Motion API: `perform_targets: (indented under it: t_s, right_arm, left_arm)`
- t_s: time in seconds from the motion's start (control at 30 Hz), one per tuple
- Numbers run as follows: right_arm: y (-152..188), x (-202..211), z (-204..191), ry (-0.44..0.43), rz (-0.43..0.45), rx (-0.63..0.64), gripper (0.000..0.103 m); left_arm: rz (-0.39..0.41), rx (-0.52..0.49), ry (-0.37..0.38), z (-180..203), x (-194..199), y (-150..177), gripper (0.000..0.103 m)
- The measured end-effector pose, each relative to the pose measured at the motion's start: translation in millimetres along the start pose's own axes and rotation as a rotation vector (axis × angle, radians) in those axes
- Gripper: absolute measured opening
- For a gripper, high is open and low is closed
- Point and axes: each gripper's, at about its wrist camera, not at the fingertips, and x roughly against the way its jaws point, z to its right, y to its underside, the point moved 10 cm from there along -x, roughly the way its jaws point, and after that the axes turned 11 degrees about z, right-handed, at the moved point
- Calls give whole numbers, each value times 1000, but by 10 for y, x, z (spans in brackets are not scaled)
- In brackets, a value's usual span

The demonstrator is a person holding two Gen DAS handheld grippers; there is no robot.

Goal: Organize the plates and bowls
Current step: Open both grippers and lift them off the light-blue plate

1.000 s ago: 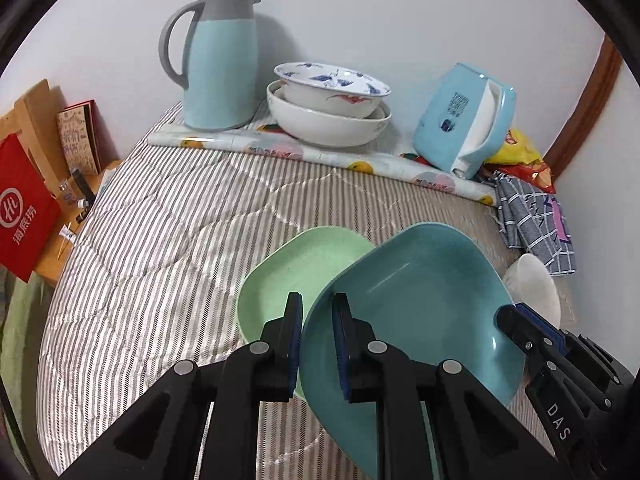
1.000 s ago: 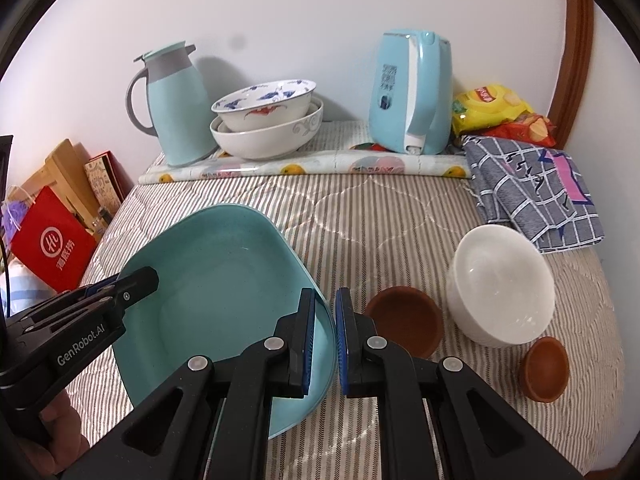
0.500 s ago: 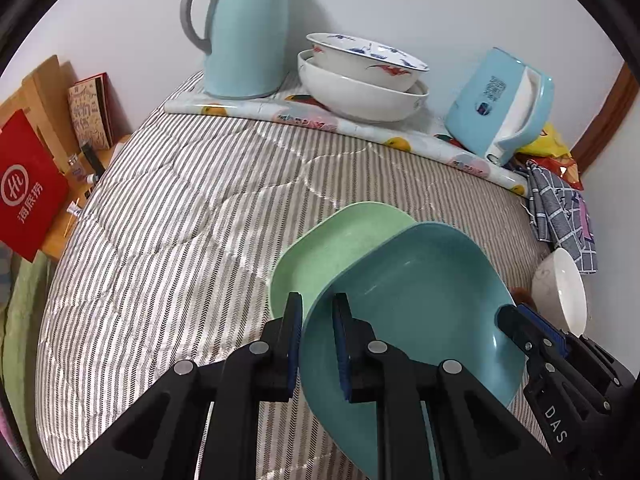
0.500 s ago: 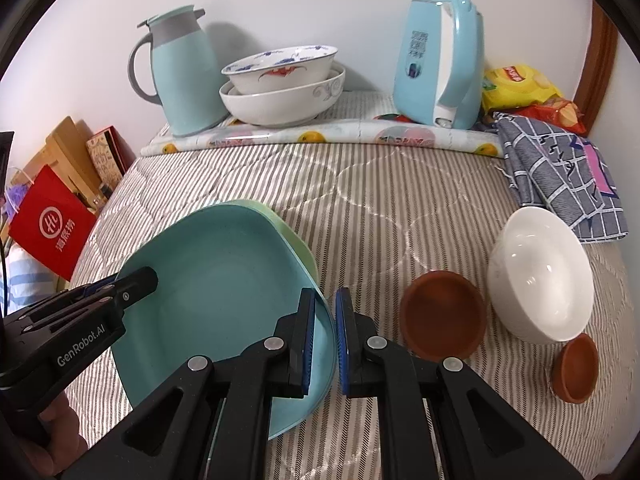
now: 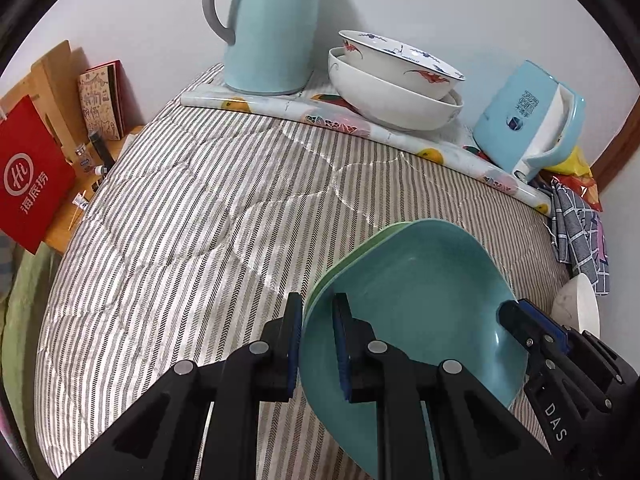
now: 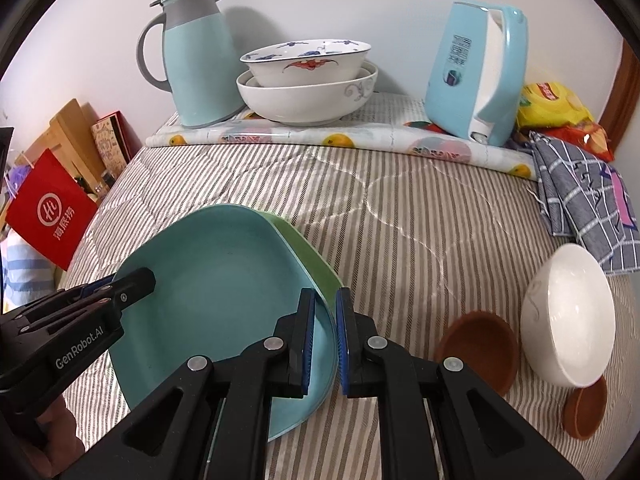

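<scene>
I hold a teal plate (image 5: 416, 312) by opposite rims with both grippers. My left gripper (image 5: 316, 344) is shut on its near-left rim and also shows in the right wrist view (image 6: 132, 284). My right gripper (image 6: 325, 344) is shut on the other rim (image 6: 224, 292). The teal plate lies tilted right over a green plate (image 6: 308, 252), whose edge (image 5: 352, 258) peeks out; whether they touch I cannot tell. Two stacked white bowls (image 6: 308, 88) stand at the back. A white bowl (image 6: 568, 312) and two small brown bowls (image 6: 476, 344) (image 6: 584, 412) sit to the right.
A striped quilt (image 5: 200, 240) covers the surface. At the back stand a blue jug (image 5: 272, 28) and a blue kettle (image 6: 476, 68) on a rolled printed cloth (image 6: 360, 138). A checked cloth (image 6: 580, 188) and snack bags (image 6: 552, 104) lie right. A red bag (image 5: 32, 176) hangs off the left edge.
Both grippers carried the teal plate forward and down over the green plate. The green plate, widely visible before, now shows only a thin edge. The back bowls and jug look nearer.
</scene>
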Motion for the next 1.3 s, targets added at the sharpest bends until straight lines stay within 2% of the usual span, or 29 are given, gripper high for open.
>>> perform_targets:
  t_s: [0.67, 0.97, 1.1, 1.3]
  right_arm:
    - [-22, -268, 40, -14, -20, 42, 11]
    - [-33, -304, 46, -18, -21, 56, 15]
    - [-71, -210, 90, -23, 0, 33, 32]
    - [-86, 22, 235, -16, 35, -5, 36]
  left_arm:
    - [-11, -15, -28, 8, -240, 29, 15]
    - [-26, -9, -10, -14, -244, 72, 15]
    - [-25, -7, -8, -13, -179, 75, 15]
    - [9, -8, -9, 20, 13, 21, 15]
